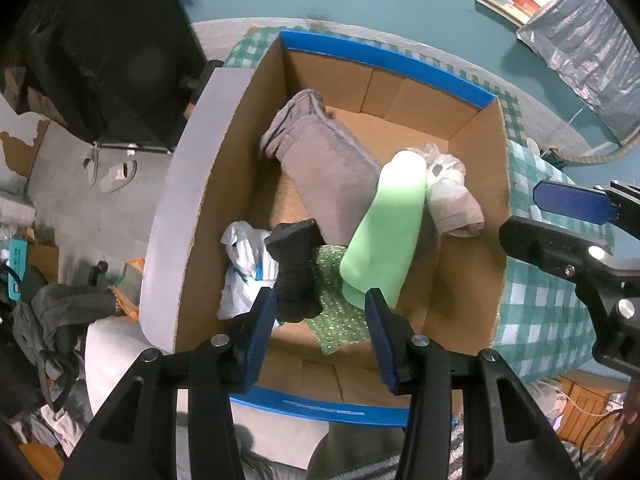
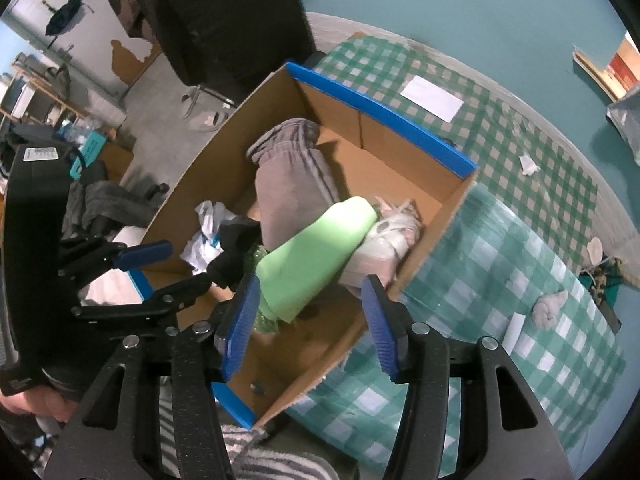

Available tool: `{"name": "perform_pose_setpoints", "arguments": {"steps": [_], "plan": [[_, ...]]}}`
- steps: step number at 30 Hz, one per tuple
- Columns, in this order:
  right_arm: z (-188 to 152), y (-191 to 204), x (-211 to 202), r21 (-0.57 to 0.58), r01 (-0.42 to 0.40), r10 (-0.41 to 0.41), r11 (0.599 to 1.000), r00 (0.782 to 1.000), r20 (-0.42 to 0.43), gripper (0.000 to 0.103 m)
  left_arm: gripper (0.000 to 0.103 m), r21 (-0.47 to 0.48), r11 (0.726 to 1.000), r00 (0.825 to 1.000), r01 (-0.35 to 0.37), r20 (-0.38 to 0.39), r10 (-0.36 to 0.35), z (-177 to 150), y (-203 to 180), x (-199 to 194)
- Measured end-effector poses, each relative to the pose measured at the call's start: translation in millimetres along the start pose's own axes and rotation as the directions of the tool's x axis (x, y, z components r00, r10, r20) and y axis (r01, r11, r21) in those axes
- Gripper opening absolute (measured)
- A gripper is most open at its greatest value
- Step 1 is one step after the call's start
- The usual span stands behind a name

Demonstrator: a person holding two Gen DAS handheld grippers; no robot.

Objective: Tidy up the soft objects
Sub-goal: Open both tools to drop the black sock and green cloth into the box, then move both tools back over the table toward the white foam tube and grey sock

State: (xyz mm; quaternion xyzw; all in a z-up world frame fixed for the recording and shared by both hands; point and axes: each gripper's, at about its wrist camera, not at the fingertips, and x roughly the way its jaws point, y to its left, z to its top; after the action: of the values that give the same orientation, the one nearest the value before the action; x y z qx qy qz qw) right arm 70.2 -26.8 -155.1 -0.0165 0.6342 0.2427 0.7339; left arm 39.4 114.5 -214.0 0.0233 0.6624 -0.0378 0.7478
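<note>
Both tongs hang over one open cardboard box (image 1: 224, 184) with blue-edged flaps. The left gripper (image 1: 320, 320) points down into the box; its two blue pads stand apart and press on nothing, so it is released. A black sock (image 1: 294, 276) and green bubble wrap (image 1: 340, 316) lie below, between the pads but not touched. The right gripper (image 2: 308, 312) is also released, its pads apart above the near end of a green foam roll (image 2: 312, 256).

Inside the box I count six soft things: one grey folded garment (image 1: 328, 172) at the far left, one green foam roll lying across the middle, one pale bundle in clear plastic (image 1: 452, 196) at the right, one white plastic bag (image 1: 244, 264) at the near left, one black sock, one piece of green bubble wrap.

The box stands on a table with a green checked cloth (image 2: 500, 248). On the cloth, to the right, lie one rolled grey sock (image 2: 550, 308), one white paper (image 2: 432, 98), and a few small white scraps.
</note>
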Motion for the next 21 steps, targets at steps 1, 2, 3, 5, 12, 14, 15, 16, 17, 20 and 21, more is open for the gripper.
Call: {"name": "perform_pose_setpoints", "arguments": {"steps": [1,2,3,5,12,14,15,16,17,20,21], "plan": [[-1,-2,-1,0.004,0.001,-0.001,1.000,1.000,0.002,0.054,0.047,0.004,1.000,1.000,0.000,0.002,0.000,0,-2,-1],[-3,-5,-4,0.009,0.003,-0.003,1.000,1.000,0.004,0.054,0.047,0.007,1.000,1.000,0.000,0.003,0.000,0,-4,-3],[-4,-7,-5,0.012,0.005,-0.005,1.000,1.000,0.006,0.055,0.047,0.010,1.000,1.000,-0.001,0.005,0.001,0,-6,-4],[-8,-13,-8,0.022,0.009,-0.009,1.000,1.000,0.008,0.055,0.047,0.015,1.000,1.000,0.001,0.009,-0.001,1,-10,-6],[-21,-34,-18,0.065,0.024,-0.025,0.998,1.000,0.015,0.055,0.047,0.038,0.999,1.000,0.003,0.016,-0.004,3,-27,-12],[-25,-40,-20,0.076,0.028,-0.029,0.997,0.999,0.016,0.056,0.047,0.045,0.999,1.000,0.004,0.018,-0.004,3,-32,-13],[-27,-45,-22,0.084,0.031,-0.033,0.996,0.999,0.017,0.056,0.047,0.049,0.999,1.000,0.003,0.019,-0.004,3,-35,-14],[-29,-48,-23,0.090,0.034,-0.035,0.995,0.999,0.017,0.056,0.047,0.055,0.999,1.000,0.002,0.020,-0.004,4,-37,-15],[-31,-52,-25,0.097,0.037,-0.039,0.995,0.999,0.017,0.056,0.047,0.060,0.998,1.000,0.002,0.022,-0.003,4,-40,-15],[-37,-65,-30,0.119,0.045,-0.048,0.992,0.999,0.019,0.056,0.047,0.075,0.997,1.000,0.001,0.026,-0.003,4,-49,-17],[-39,-68,-31,0.125,0.048,-0.051,0.991,0.999,0.019,0.056,0.047,0.079,0.997,1.000,0.001,0.027,-0.003,4,-52,-17]]}}
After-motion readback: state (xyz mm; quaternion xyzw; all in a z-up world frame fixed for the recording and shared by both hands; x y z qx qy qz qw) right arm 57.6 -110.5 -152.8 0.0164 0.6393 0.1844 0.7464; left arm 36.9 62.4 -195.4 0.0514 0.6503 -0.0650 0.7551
